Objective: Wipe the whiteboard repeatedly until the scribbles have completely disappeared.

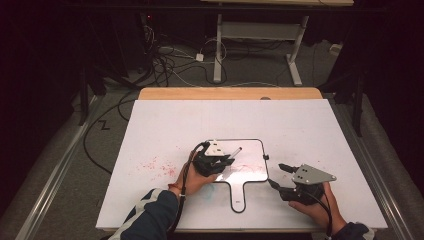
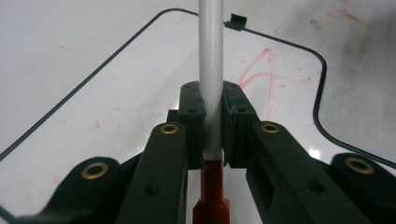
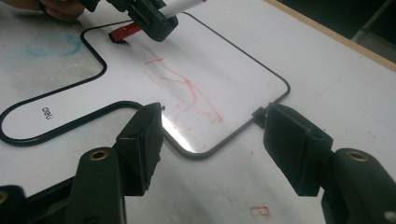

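A small handled whiteboard with a thin black rim lies flat on the white table. Red scribbles mark its face. My left gripper hovers over the board's left part, shut on a marker with a pale barrel and a red rear end. The marker's tip points toward the far right of the board. At the board's near right corner, my right gripper stands open, one jaw on each side of the rounded corner. Whether the jaws touch the rim I cannot tell.
Faint red smudges stain the white tabletop left of the board, and a blue smudge sits near the handle. A small black clip sits on the board's right rim. A wooden strip runs along the table's far edge; cables and a desk frame stand on the floor beyond.
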`<move>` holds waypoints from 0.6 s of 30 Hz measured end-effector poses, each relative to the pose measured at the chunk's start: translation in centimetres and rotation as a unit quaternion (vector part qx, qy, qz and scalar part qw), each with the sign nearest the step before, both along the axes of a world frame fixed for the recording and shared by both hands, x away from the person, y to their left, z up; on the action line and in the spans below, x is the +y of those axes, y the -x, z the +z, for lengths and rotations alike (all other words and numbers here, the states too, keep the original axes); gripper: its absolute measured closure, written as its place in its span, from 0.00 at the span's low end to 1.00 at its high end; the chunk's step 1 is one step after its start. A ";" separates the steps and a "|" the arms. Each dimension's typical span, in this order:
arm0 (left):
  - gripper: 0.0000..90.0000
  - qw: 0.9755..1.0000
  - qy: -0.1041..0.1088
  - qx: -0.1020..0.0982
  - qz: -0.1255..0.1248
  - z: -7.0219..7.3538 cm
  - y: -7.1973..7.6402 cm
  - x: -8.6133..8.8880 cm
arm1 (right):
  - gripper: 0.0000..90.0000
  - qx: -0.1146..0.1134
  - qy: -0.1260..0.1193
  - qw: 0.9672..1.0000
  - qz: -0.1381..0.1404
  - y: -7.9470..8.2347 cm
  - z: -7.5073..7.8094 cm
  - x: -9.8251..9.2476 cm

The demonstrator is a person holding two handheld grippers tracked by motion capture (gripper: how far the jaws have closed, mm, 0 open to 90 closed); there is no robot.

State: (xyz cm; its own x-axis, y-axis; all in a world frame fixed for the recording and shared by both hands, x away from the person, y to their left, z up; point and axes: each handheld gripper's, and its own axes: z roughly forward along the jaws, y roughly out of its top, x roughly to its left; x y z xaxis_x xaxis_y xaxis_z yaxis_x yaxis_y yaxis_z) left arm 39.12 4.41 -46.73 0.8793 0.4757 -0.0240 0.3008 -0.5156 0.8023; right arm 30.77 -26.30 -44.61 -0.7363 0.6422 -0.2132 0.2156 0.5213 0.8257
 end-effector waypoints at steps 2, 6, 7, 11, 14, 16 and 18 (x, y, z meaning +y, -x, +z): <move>0.87 1.000 0.009 -0.004 0.001 0.1 0.1 0.2 | 0.43 0.001 0.000 1.000 -0.001 0.0 0.0 0.0; 0.87 0.999 0.038 -0.002 0.011 0.3 0.7 -0.3 | 0.43 0.003 -0.003 1.000 -0.004 -0.2 0.0 -0.2; 0.87 1.000 0.016 -0.016 -0.002 0.5 0.5 0.0 | 0.43 0.003 -0.004 1.000 -0.003 -0.2 -0.1 -0.2; 0.87 1.000 0.014 -0.024 -0.003 0.6 0.8 -0.3 | 0.43 0.005 -0.005 1.000 -0.005 -0.2 -0.1 -0.2; 0.87 0.999 0.018 -0.031 -0.006 0.8 1.0 -0.6 | 0.43 0.004 -0.005 1.000 -0.006 -0.3 -0.1 -0.2; 0.87 0.999 0.021 -0.035 -0.007 1.0 1.2 -0.9 | 0.43 0.006 -0.011 1.000 -0.007 -0.4 -0.1 -0.2; 0.87 0.999 0.023 -0.039 -0.011 1.1 1.3 -1.2 | 0.44 0.007 -0.015 1.000 -0.007 -0.4 0.0 -0.1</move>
